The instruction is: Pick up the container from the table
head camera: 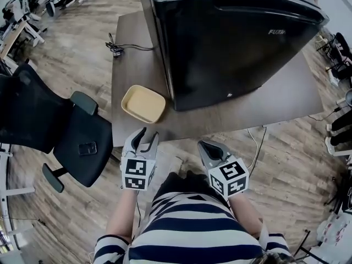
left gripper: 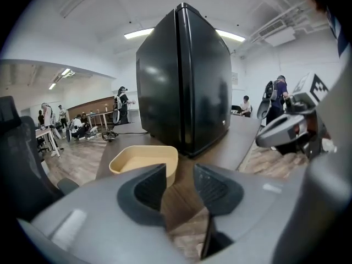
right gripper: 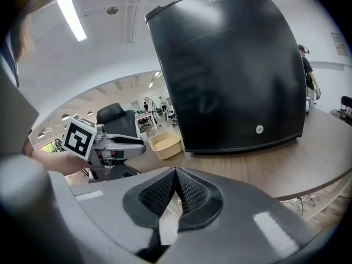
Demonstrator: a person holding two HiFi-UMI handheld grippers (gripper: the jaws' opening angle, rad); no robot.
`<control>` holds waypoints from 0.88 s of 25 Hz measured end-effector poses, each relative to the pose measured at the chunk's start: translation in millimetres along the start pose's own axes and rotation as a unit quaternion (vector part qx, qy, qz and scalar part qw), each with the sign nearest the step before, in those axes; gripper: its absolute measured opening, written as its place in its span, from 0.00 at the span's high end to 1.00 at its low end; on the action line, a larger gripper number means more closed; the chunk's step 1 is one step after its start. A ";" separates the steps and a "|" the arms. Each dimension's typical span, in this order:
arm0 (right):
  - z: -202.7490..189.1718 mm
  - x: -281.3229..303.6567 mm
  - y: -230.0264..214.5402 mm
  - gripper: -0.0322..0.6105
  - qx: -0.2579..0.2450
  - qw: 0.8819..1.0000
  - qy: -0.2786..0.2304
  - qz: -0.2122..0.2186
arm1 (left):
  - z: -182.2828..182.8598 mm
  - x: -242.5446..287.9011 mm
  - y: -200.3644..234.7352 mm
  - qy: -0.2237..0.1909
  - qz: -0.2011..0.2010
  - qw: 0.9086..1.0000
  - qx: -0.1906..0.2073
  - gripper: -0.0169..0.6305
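— Where's the container?
— I see the tan container [head camera: 143, 104] left of centre in the head view. It sits empty on the bench [head camera: 132, 54] near the lower edge, just beside the black cabinet [head camera: 231, 37].
— And your grippers?
— My left gripper [head camera: 147, 137] hovers just below it — fingers [left gripper: 148, 188] spread, nothing between them. My right gripper [head camera: 212, 146] is at lower right, fingers [right gripper: 159, 194] pressed together.
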State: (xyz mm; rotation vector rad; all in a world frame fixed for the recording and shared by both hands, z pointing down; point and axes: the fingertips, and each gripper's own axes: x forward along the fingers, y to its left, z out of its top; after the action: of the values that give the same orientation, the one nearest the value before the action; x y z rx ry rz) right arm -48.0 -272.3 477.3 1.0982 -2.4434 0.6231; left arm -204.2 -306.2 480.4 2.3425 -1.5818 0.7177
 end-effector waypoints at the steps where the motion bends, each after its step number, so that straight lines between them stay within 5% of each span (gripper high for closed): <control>1: 0.5 6.2 0.8 0.96 0.001 1.000 0.003 0.000 | -1.3 4.6 4.9 0.005 -0.002 1.000 0.004 0.97; 11: 3.9 46.6 -5.9 0.96 0.015 1.000 0.026 -0.003 | -6.1 51.0 20.7 0.055 -0.032 0.995 0.071 0.97; 22: -2.2 69.4 -17.6 0.96 0.034 0.998 0.042 -0.012 | -24.3 84.5 17.3 0.136 -0.076 0.979 0.135 0.97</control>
State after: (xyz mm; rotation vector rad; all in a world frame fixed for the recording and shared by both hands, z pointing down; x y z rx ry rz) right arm -76.9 -323.0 518.8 1.1036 -2.3499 0.7347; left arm -201.3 -370.3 543.0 2.3846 -1.2412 1.2210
